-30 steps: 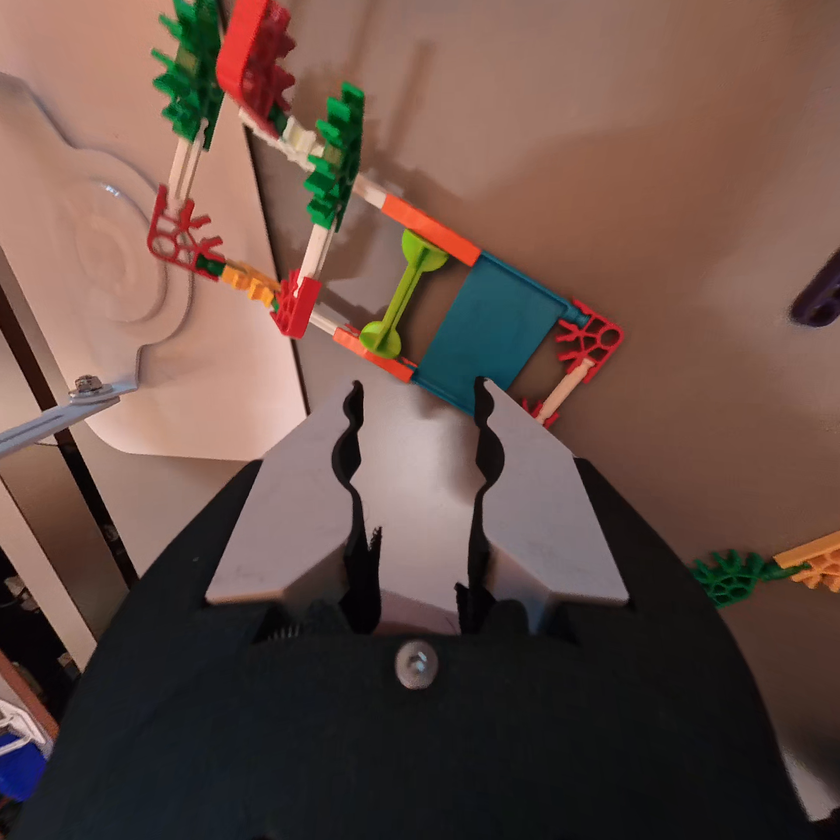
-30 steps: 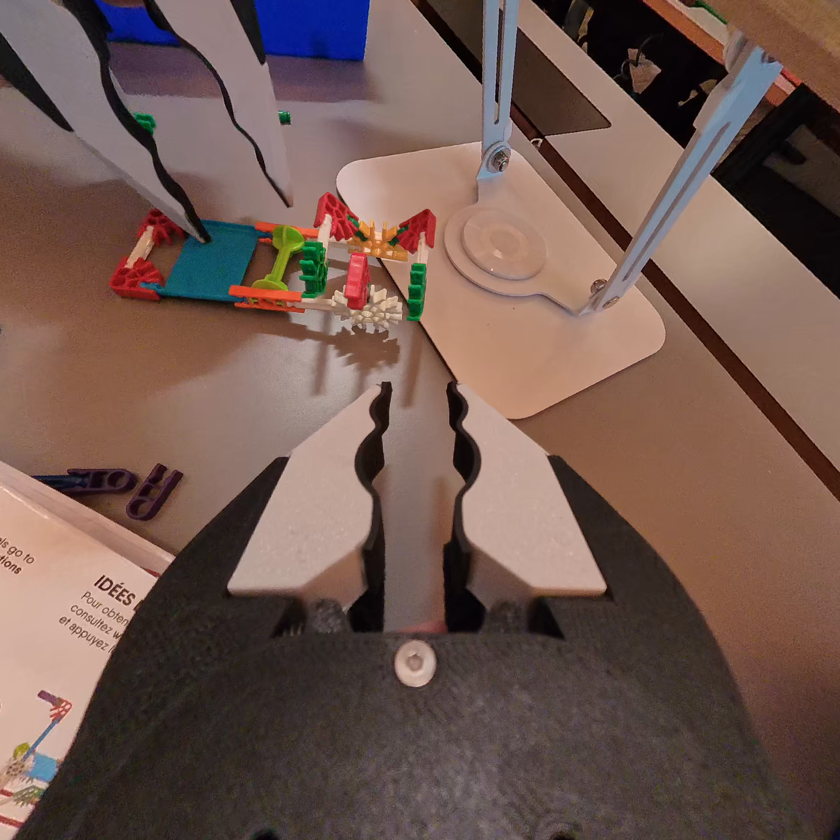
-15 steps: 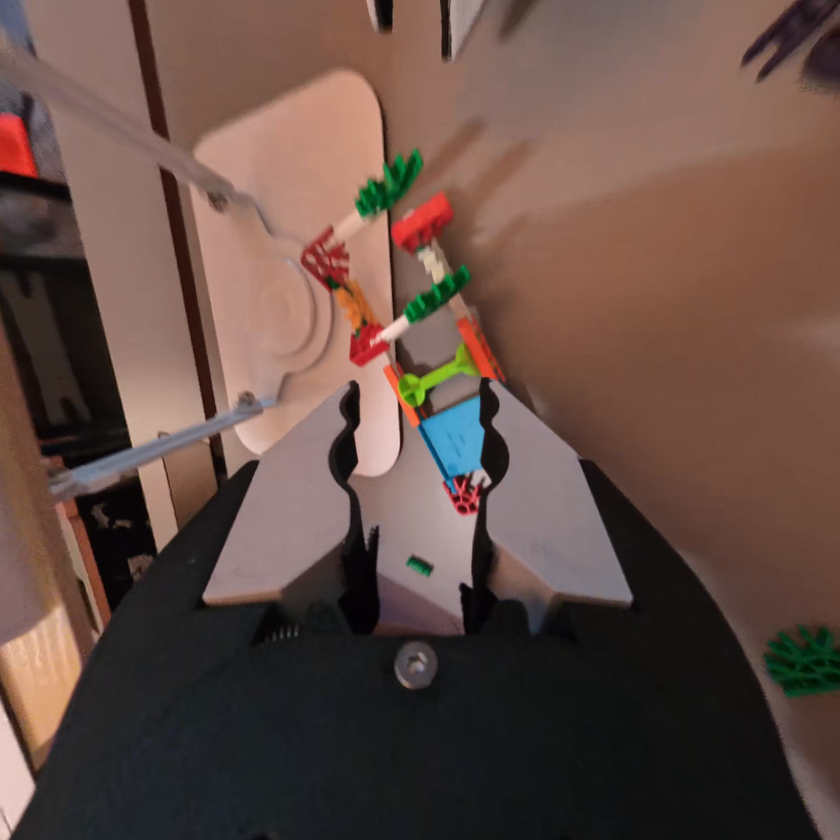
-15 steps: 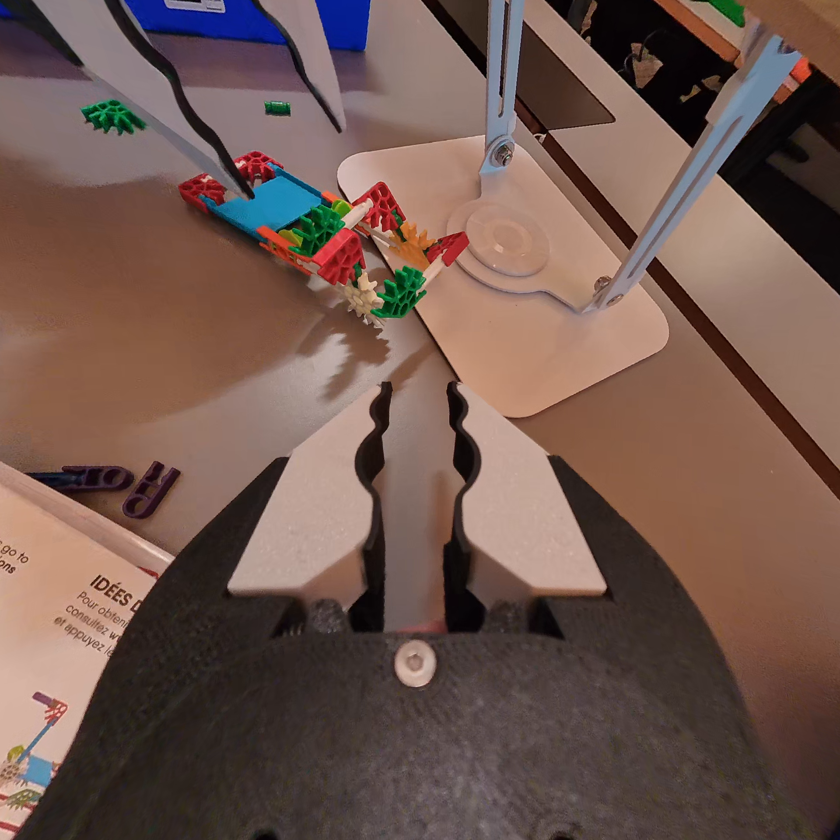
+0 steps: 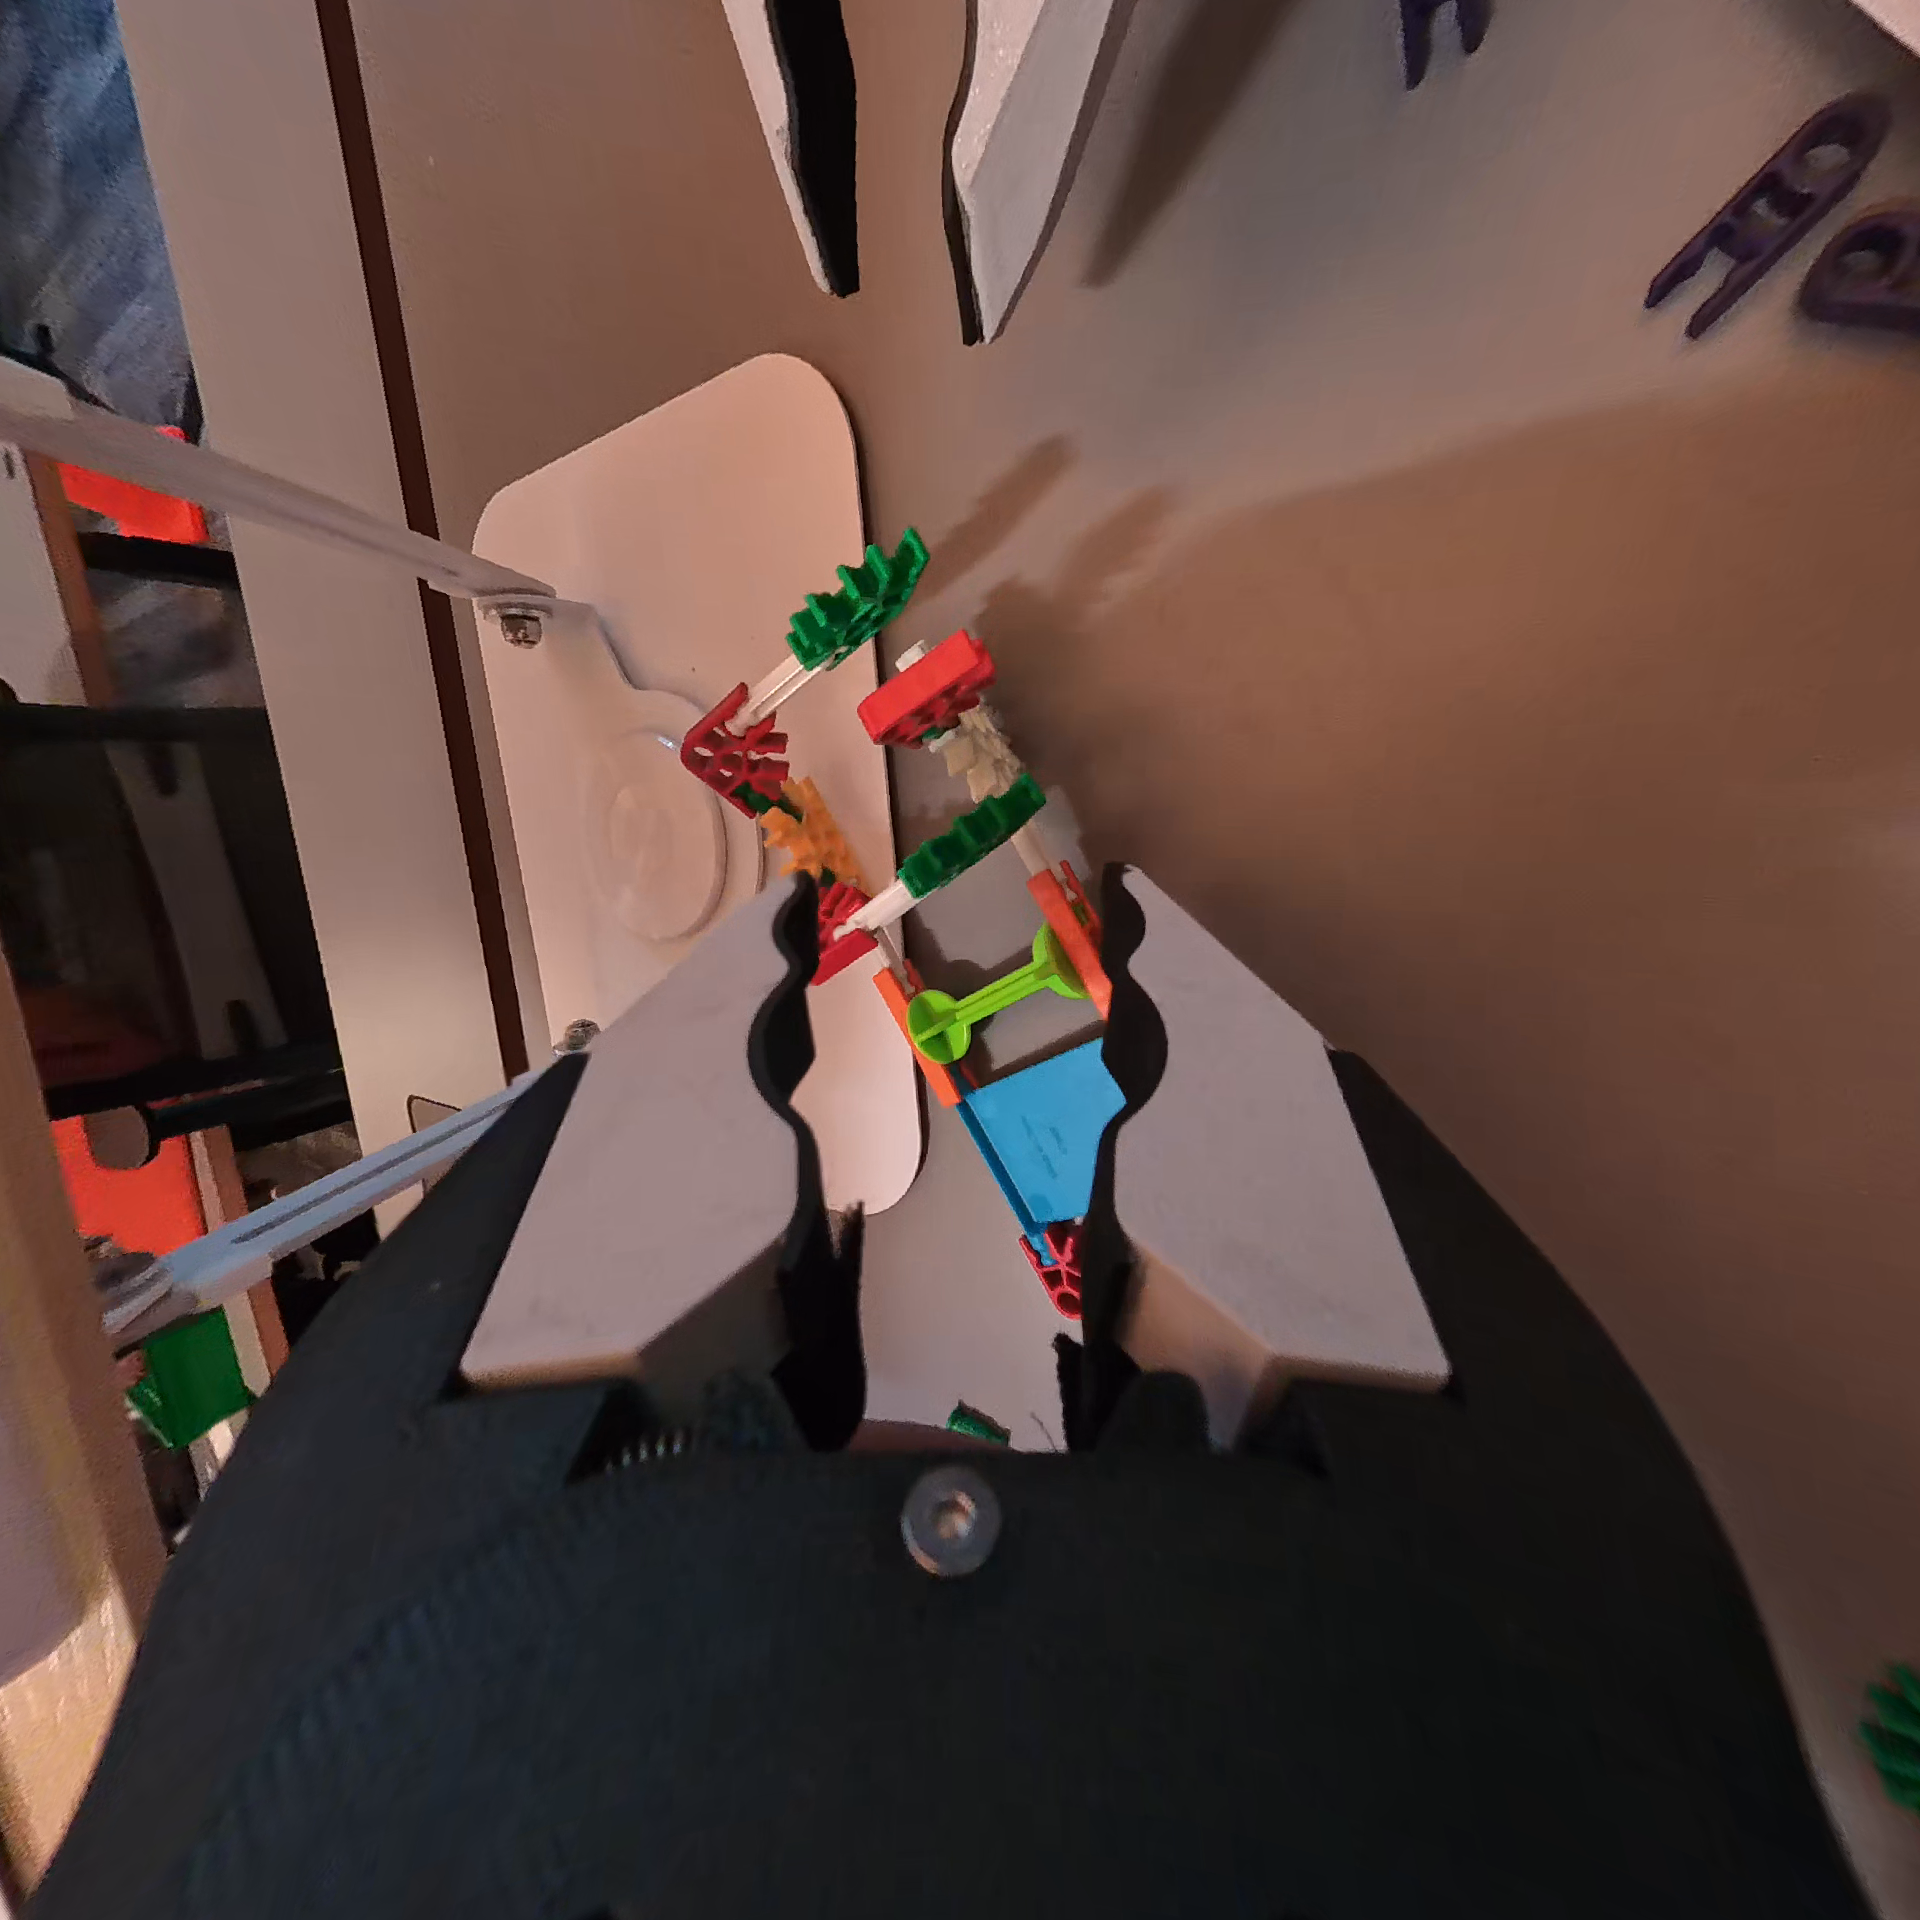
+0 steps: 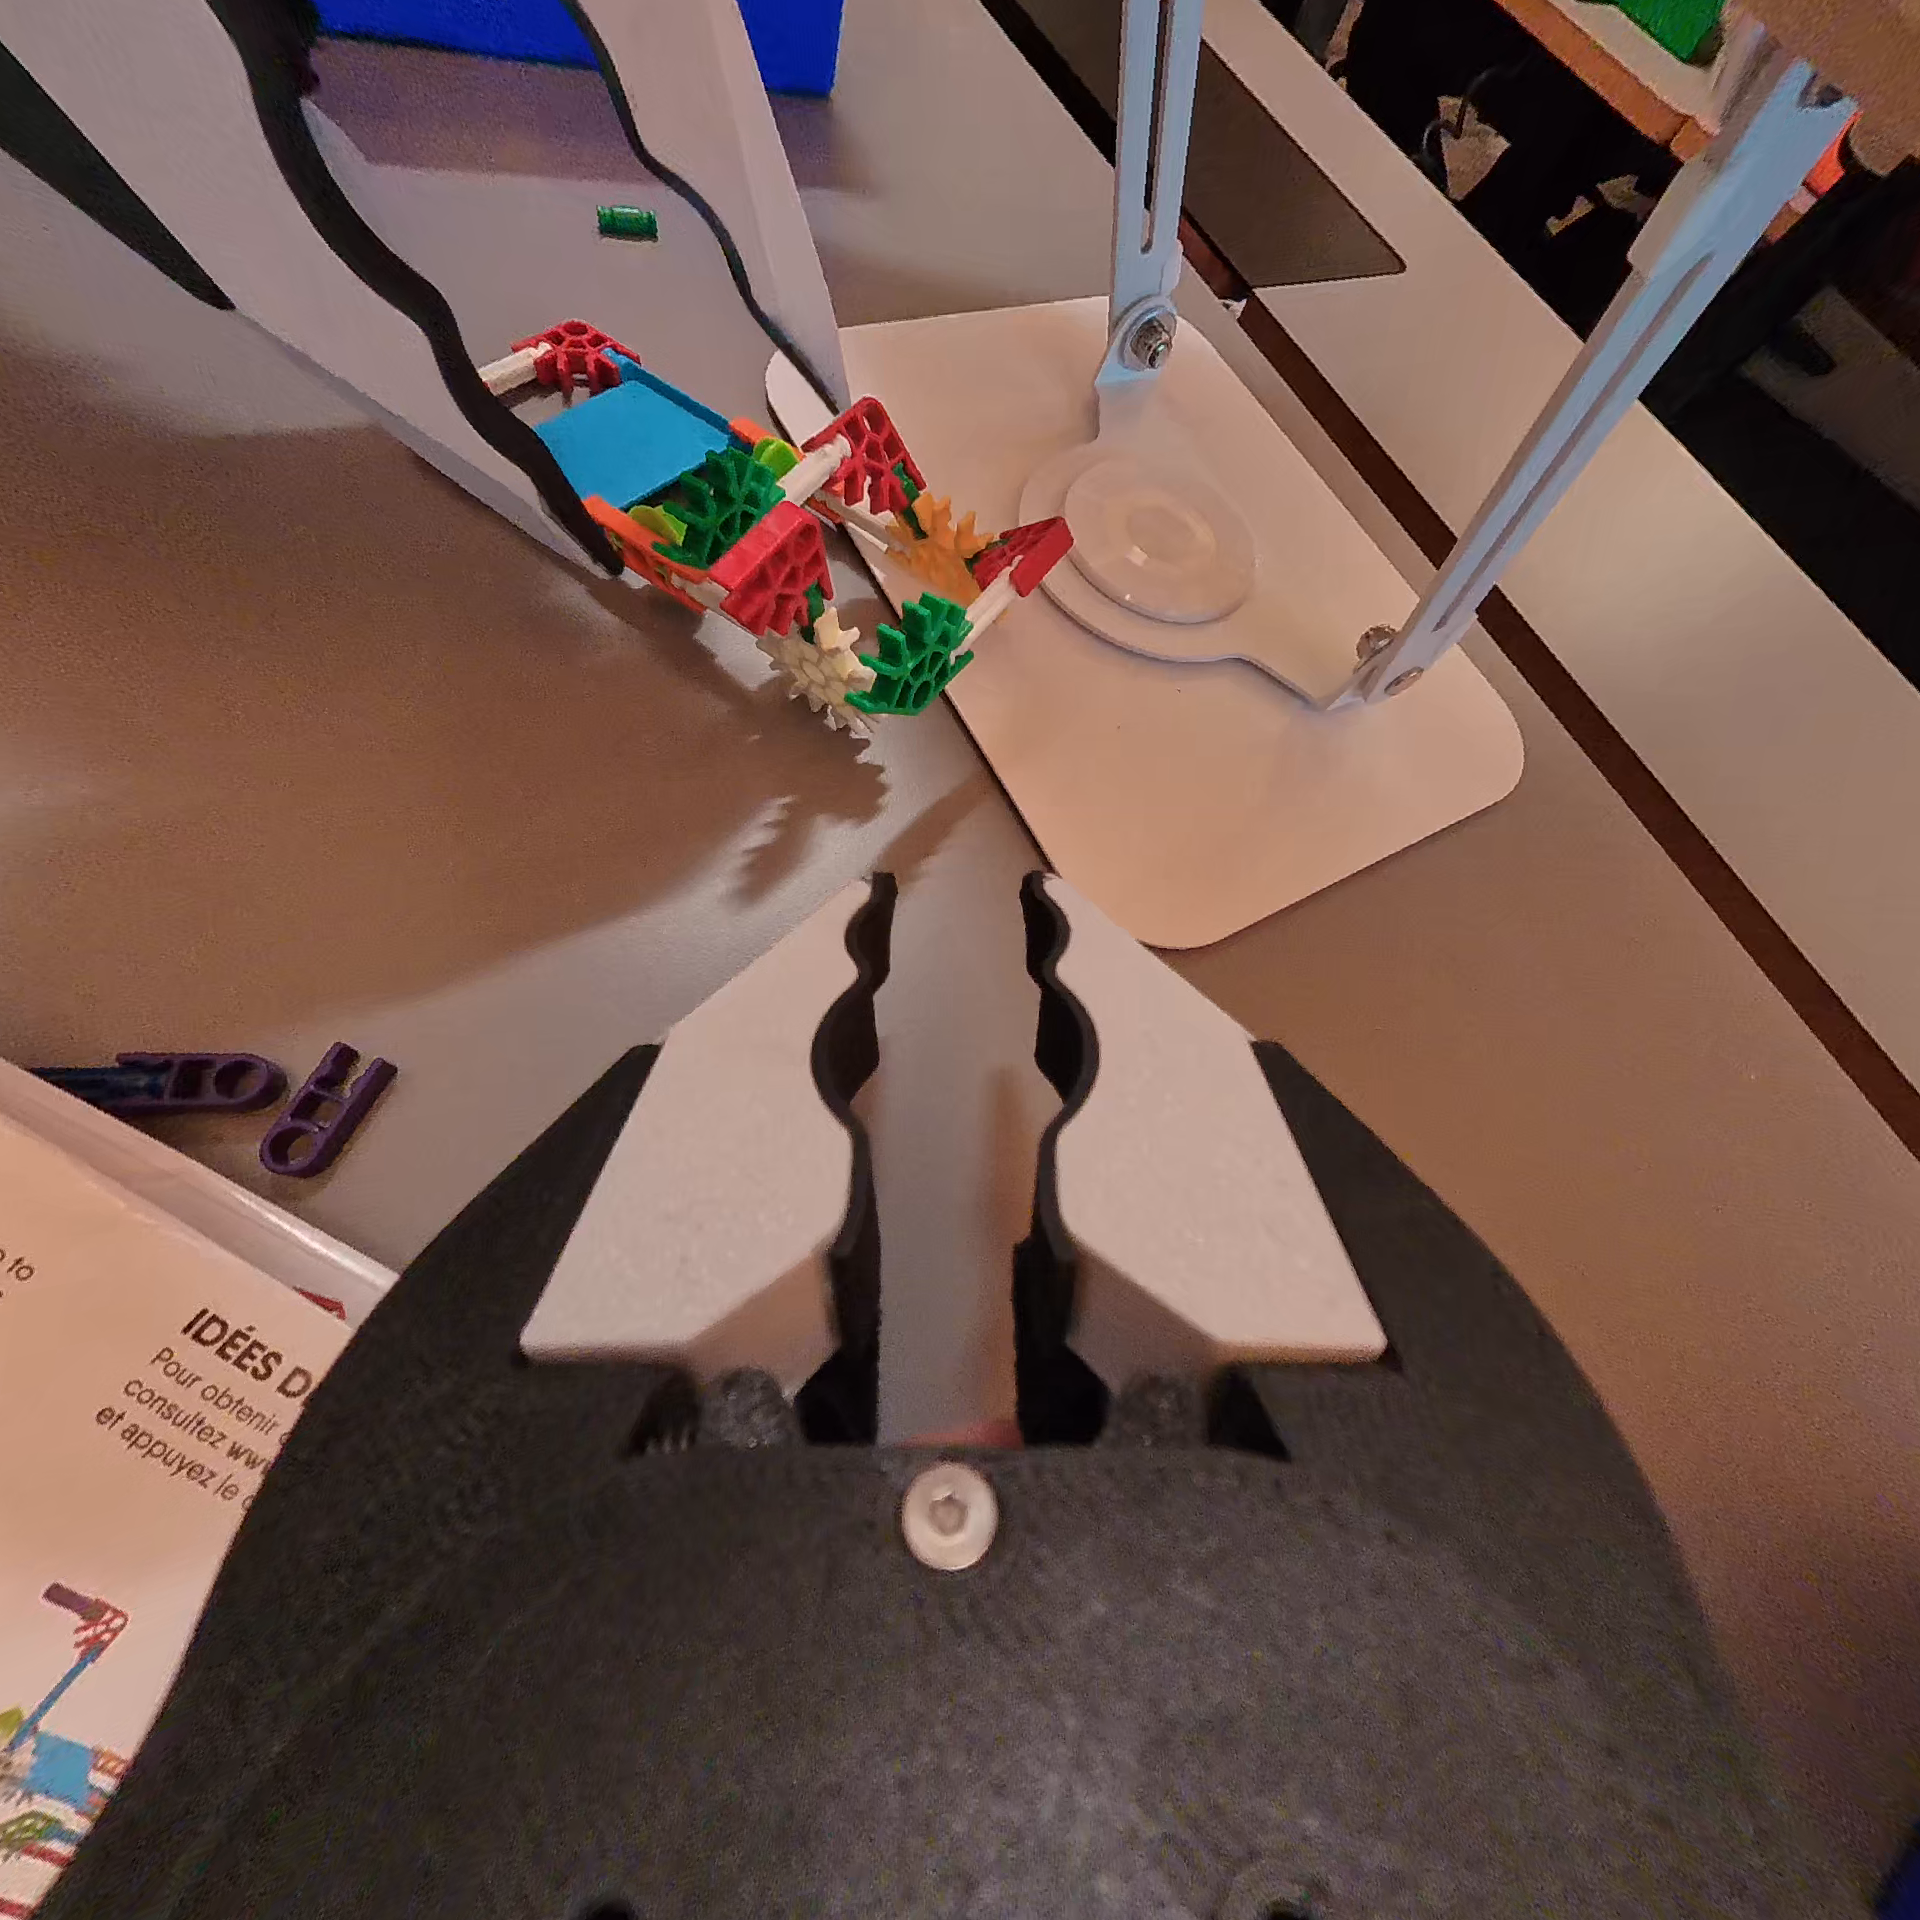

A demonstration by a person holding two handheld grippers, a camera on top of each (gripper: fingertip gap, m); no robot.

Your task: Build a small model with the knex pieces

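Note:
A toy rod-and-connector model point(image 5: 1039, 1122) with a blue panel, orange rods, a lime spool and red, green, orange and white connectors lies on the brown table, its far end on a white stand base. My left gripper point(image 5: 956, 883) is open and its fingers straddle the blue panel end. The right finger touches the panel's edge and the left finger stands apart. In the right wrist view the model point(image 6: 634, 442) sits between those fingers. My right gripper point(image 6: 958, 883) is open and empty, a short way in front of the model's green connector point(image 6: 914, 655).
The white stand base point(image 6: 1195, 790) carries two slanted metal arms point(image 6: 1621, 343). Two purple pieces point(image 6: 322, 1107) and a printed booklet point(image 6: 156, 1403) lie at the left. A small green piece point(image 6: 627, 220) and a blue box point(image 6: 810, 42) are farther back. A loose green connector point(image 5: 1891, 1745) lies apart. My right fingertips sit around 10 centimeters from my left ones.
The model has turned and slid toward the stand base. My left gripper swung round with it and now straddles the blue panel end. The right gripper has stayed put.

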